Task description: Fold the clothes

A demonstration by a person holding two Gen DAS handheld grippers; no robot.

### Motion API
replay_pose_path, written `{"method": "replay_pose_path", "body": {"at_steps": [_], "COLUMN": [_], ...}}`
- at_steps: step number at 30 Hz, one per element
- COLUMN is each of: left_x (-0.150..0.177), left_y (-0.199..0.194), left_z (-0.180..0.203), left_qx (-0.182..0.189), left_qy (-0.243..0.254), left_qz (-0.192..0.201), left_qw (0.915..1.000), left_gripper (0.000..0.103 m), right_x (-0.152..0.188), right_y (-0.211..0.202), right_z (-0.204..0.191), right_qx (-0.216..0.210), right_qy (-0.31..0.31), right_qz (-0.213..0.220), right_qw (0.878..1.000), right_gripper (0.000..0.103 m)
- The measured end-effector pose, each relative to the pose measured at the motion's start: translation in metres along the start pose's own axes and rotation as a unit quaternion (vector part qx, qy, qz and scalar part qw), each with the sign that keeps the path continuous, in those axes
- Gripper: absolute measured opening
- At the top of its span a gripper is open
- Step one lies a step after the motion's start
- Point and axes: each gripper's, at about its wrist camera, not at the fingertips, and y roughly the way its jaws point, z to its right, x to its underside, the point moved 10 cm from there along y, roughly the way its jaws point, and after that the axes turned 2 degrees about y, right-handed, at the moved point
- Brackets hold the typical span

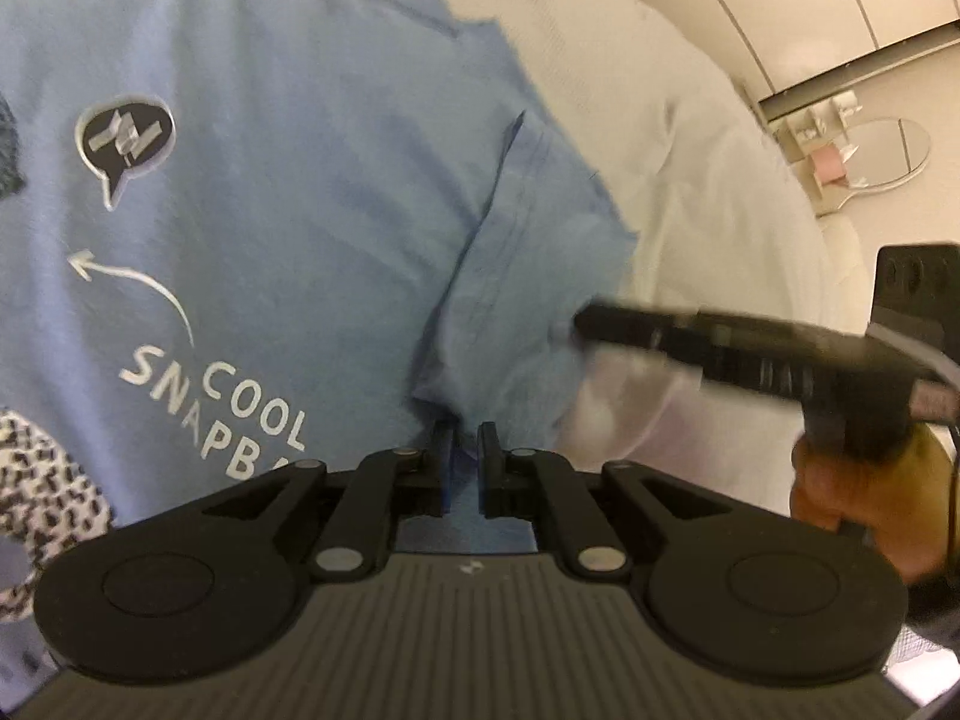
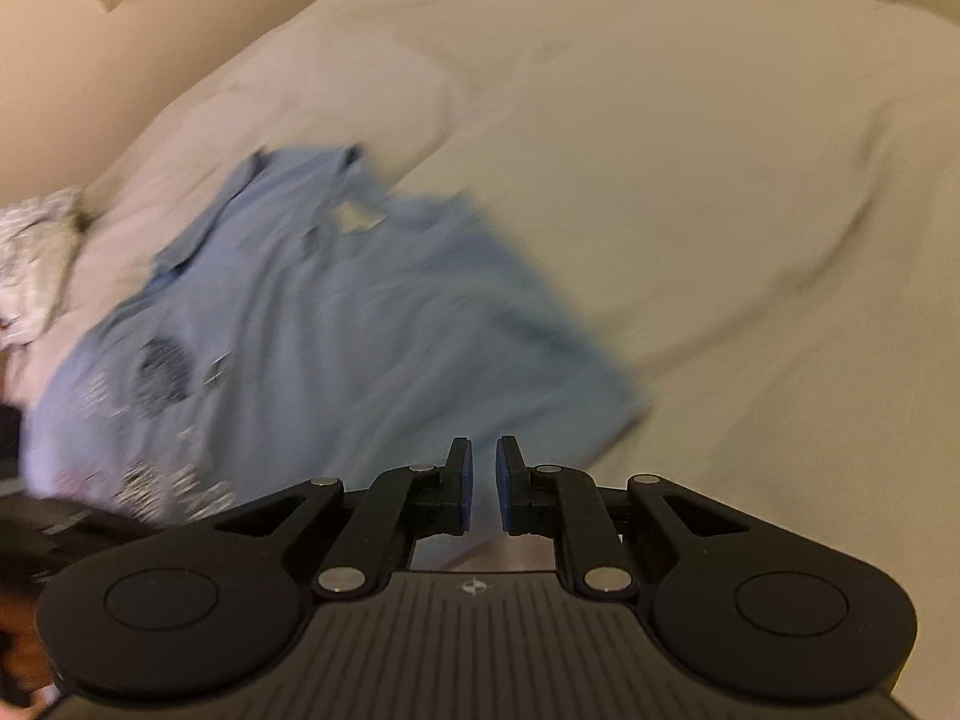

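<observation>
Pale bed cover (image 1: 690, 180) underfoot of everything, rumpled, filling most of both views. At far left, one black-and-white patterned garment (image 1: 48, 468) in a heap on the cover, partly tucked under the edge of the shirt. Next to it, one blue T-shirt (image 1: 300, 180), spread front-up across the cover, with a white speech-bubble badge, a curved arrow and the words COOL SNAPBA… in white print; one sleeve lying out toward the right, creased along its seam. At the near hem, left gripper (image 1: 467, 450), fingers pressed almost together and pinching a raised fold of the blue cloth. Further right, right gripper (image 1: 591, 324), blurred, tip at the shirt's right edge above the bare cover, held by one hand (image 1: 852, 492) at the frame's edge. From its own camera, pads standing slightly apart with a narrow gap and nothing gripped; shirt beyond and to the left, too smeared to read its print. At far right in the background, one oval mirror (image 1: 882, 153) against a cream panelled wall (image 1: 780, 0). Two garments counted in all, two grippers, one hand visible.
</observation>
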Motion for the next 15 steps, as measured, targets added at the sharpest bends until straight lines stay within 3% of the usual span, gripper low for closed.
{"method": "replay_pose_path", "body": {"at_steps": [3, 4, 5, 9, 11, 15], "left_x": [0.004, 0.006, 0.008, 0.021, 0.034, 0.062], "left_y": [-0.008, -0.016, -0.024, -0.065, -0.093, -0.151], "left_z": [-0.004, -0.004, -0.005, -0.016, -0.024, -0.035], "left_qx": [-0.002, -0.004, -0.006, -0.033, -0.054, -0.111], "left_qy": [0.001, 0.005, 0.010, 0.014, 0.026, 0.068], "left_qz": [-0.001, 0.002, 0.005, 0.005, 0.002, -0.008], "left_qw": [1.0000, 1.0000, 0.9999, 0.9994, 0.9982, 0.9915], "left_gripper": [0.005, 0.011, 0.018, 0.024, 0.025, 0.032], "right_x": [0.024, 0.032, 0.035, 0.044, 0.054, 0.085], "right_y": [0.021, 0.024, 0.021, -0.010, -0.028, -0.057], "right_z": [-0.010, -0.009, -0.010, -0.016, -0.021, -0.043], "right_qx": [-0.005, 0.007, 0.012, 0.017, 0.023, 0.025], "right_qy": [-0.016, -0.023, -0.024, 0.001, 0.016, 0.041], "right_qz": [-0.050, -0.062, -0.061, -0.037, -0.030, -0.025], "right_qw": [0.999, 0.998, 0.998, 0.999, 0.999, 0.999], "right_gripper": [0.020, 0.020, 0.020, 0.029, 0.034, 0.035]}}
